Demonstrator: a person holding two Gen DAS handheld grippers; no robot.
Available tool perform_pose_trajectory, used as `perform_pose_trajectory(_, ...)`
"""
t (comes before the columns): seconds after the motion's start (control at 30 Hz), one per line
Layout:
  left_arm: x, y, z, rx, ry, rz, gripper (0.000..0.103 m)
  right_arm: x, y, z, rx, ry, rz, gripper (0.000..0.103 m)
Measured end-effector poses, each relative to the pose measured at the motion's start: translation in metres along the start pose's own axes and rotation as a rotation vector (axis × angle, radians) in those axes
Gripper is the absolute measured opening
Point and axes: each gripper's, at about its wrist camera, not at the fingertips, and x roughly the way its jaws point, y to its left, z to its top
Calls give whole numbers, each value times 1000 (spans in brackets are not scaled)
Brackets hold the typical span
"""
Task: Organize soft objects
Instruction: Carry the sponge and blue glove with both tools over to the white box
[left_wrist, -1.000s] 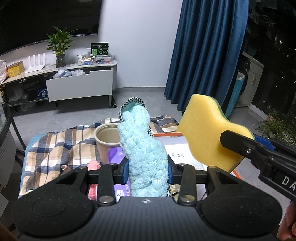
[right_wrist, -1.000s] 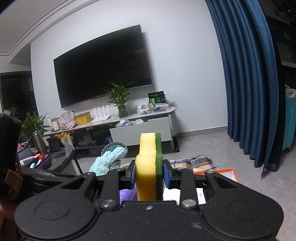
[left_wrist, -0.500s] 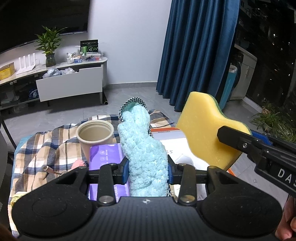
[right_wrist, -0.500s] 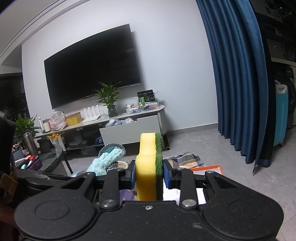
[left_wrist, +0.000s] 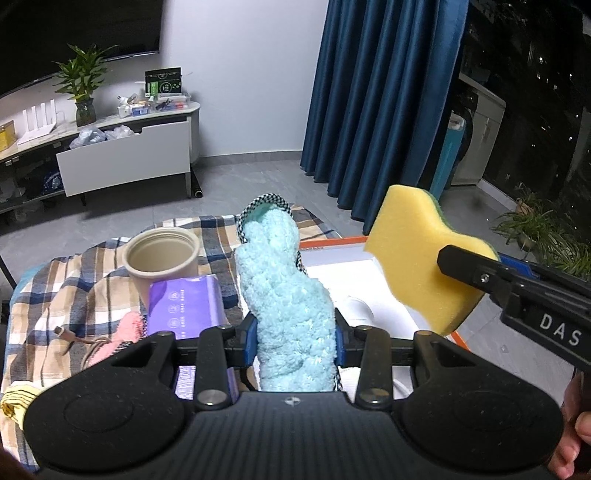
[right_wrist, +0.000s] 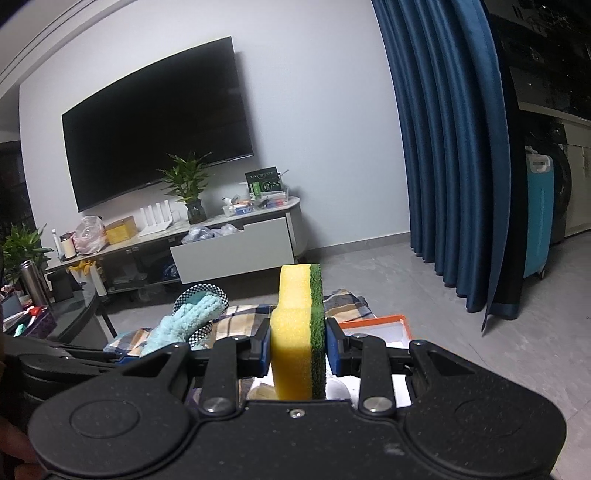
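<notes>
My left gripper (left_wrist: 293, 341) is shut on a fluffy light-blue mitt (left_wrist: 284, 291) with a checkered cuff, held upright above the table. My right gripper (right_wrist: 297, 349) is shut on a yellow sponge with a green scrub side (right_wrist: 299, 332). In the left wrist view the sponge (left_wrist: 417, 258) hangs at the right, above a white tray with an orange rim (left_wrist: 328, 243). The mitt also shows in the right wrist view (right_wrist: 184, 325), at the left.
A plaid cloth (left_wrist: 74, 280) covers the table. On it stand a beige cup (left_wrist: 160, 258), a purple packet (left_wrist: 184, 306), a pink fluffy item (left_wrist: 122, 332) and a yellow cloth (left_wrist: 14, 402). A TV stand (right_wrist: 229, 247) and blue curtains (right_wrist: 443, 147) are beyond.
Both grippers have tilted down slightly toward the table, so the cup, purple packet and tray show more fully. Both grips are unchanged.
</notes>
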Motion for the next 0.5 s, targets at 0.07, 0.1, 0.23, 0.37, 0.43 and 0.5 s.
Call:
perform_pose_trajectory(0.07, 4, -2, 0, 3, 5, -4, 39, 3, -3, 0, 2, 5, -4, 36)
perform_pose_trajectory(0.1, 6, -3, 0, 3, 9, -7, 39, 4, -4, -1, 2, 7, -6, 36)
perform_pose_trajectory(0.23, 13, -5, 1, 4, 19, -14, 39, 9, -8, -2, -2, 16, -14, 36)
perform_pose_trajectory(0.37, 20, -7, 3, 8, 27, -19, 39, 14, -9, -3, -12, 23, -25, 36)
perform_pose_trajectory(0.43, 24, -7, 3, 8, 33, -21, 39, 16, -11, -4, -12, 28, -29, 36)
perform_pose_trajectory(0.5, 29, -5, 4, 8, 41, -24, 39, 20, -11, -4, -11, 33, -32, 36)
